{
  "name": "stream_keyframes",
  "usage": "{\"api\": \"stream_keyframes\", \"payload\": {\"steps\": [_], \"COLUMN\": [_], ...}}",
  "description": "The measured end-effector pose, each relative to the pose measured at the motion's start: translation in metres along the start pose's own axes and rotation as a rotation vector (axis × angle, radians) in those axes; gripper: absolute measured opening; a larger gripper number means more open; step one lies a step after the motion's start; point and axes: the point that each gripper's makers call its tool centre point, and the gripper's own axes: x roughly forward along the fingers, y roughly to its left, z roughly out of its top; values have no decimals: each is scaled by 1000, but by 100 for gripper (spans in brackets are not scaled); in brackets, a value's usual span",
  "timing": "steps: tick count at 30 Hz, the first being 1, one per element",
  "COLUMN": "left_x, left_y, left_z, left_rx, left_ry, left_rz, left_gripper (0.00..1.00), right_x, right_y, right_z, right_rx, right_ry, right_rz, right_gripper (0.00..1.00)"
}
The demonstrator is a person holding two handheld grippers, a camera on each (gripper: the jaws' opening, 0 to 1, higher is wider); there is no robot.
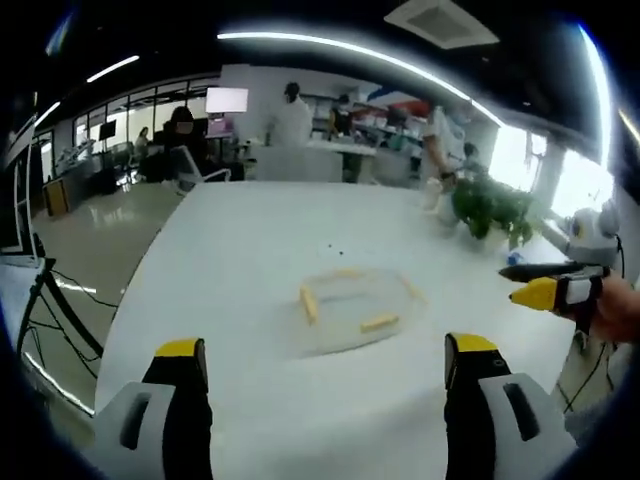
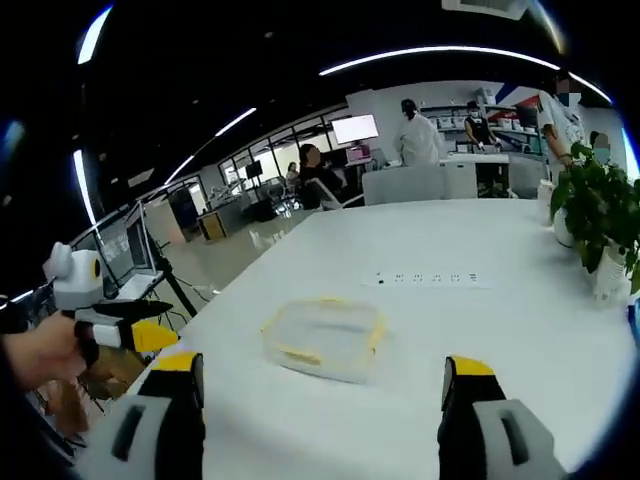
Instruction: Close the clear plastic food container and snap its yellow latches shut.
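One clear plastic food container (image 1: pixel 352 312) lies flat on the white bench (image 1: pixel 250 260), and we take it as our landmark. We count three yellow latches (image 1: pixel 309 304) on its rim in the left gripper view, and in the right gripper view we see the container (image 2: pixel 325 338) with yellow along its edges; whether the latches are snapped down we cannot tell from the blur. Nearest to the container are our two tools. We hold the left tool (image 1: pixel 325 365) just short of its near edge, jaws spread wide with the container between them and apart from both, nothing held. We hold the right tool (image 2: pixel 322 385) likewise on the near side of the container, jaws wide and holding nothing. Each tool also enters the other's view: the right tool (image 1: pixel 545 290) comes in beside the container, held in a hand (image 1: pixel 618 310); the left tool (image 2: pixel 125 330) shows off to the container's side, past the bench edge. Beyond the container a strip of sockets (image 2: pixel 425 278) is set in the bench. Farther off stands a potted plant (image 2: pixel 600 215) near the bench's far corner. Behind all this, people sit and stand at desks
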Motion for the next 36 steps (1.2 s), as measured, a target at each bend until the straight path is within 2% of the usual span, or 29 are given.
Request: {"api": "stream_keyframes", "payload": {"steps": [3, 6, 8, 13, 17, 18, 20, 23, 26, 30, 35, 36], "left_x": [-21, -42, -57, -90, -111, -117, -127, -140, -149, -151, -156, -158], "left_y": [-8, -12, -14, -13, -6, -5, -5, -1, 1, 12, 18, 21], "left_z": [-7, -16, -22, -36, -50, -57, -66, -75, -83, -102, -109, -110], "left_rx": [66, 87, 102, 78, 124, 147, 100, 80, 86, 97, 98, 87], "left_ry": [13, 26, 31, 42, 42, 57, 67, 72, 70, 99, 98, 99], "left_rz": [-34, -51, -63, -78, -66, -63, -76, -72, -65, -45, -25, -16], "left_gripper": [98, 98, 98, 99, 98, 98, 98, 98, 98, 97, 98, 98], "right_x": [-24, -48, -64, -97, -120, -127, -136, -150, -159, -162, -162, -160], "right_y": [3, 6, 7, 10, 11, 12, 13, 15, 15, 12, 19, 22], "right_z": [-2, -9, -17, -43, -59, -61, -68, -70, -73, -82, -94, -102], "right_rx": [0, -4, 0, -35, -47, -48, -47, -28, -20, 7, 5, 30], "right_ry": [-8, -7, 4, 39, 46, 26, 42, 19, 11, 6, 18, 38], "right_rz": [1, 10, 15, 17, 3, -7, -8, -9, -13, -7, 4, 13], "right_gripper": [100, 100, 100, 100, 100, 100, 100, 100, 100, 100, 100, 100]}}
